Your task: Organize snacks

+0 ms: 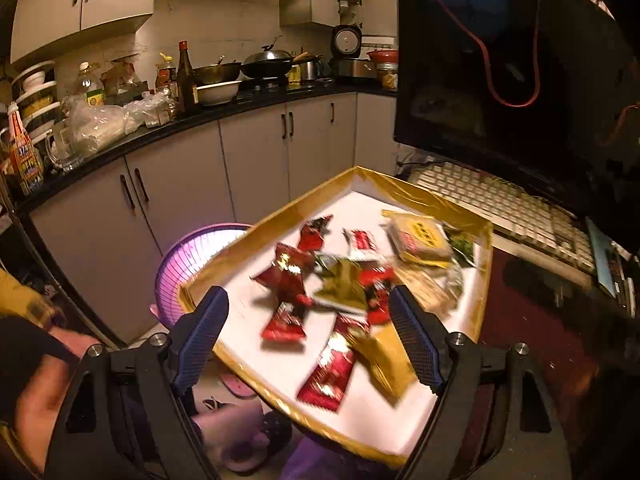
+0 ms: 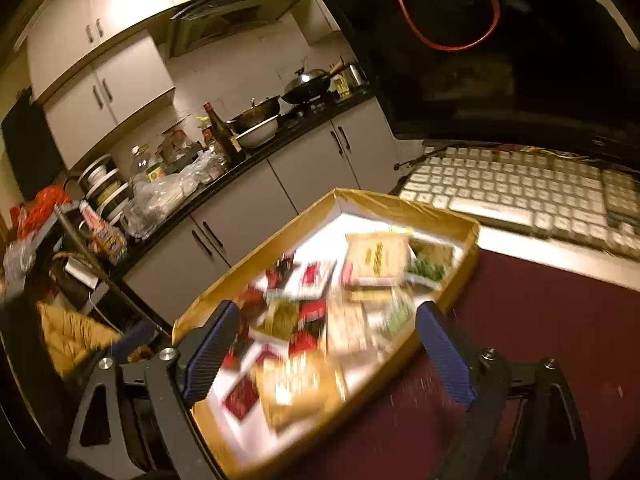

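Observation:
A gold-rimmed tray (image 1: 280, 212) with a white floor holds several snack packets: red ones (image 1: 292, 276), a gold one (image 1: 344, 288) and a yellow-labelled pack (image 1: 420, 236). The tray also shows in the right wrist view (image 2: 400, 204), with blurred packets (image 2: 296, 388). My left gripper (image 1: 308, 340) is open and empty, hovering over the tray's near half. My right gripper (image 2: 328, 352) is open and empty, its fingers straddling the tray's near end above the packets.
The tray sits on a dark red table (image 2: 540, 320), overhanging its left edge. A white keyboard (image 2: 520, 188) and a dark monitor (image 1: 520, 80) stand behind it. A purple basket (image 1: 192, 256) sits below left. A cluttered kitchen counter (image 1: 160, 124) runs along the back.

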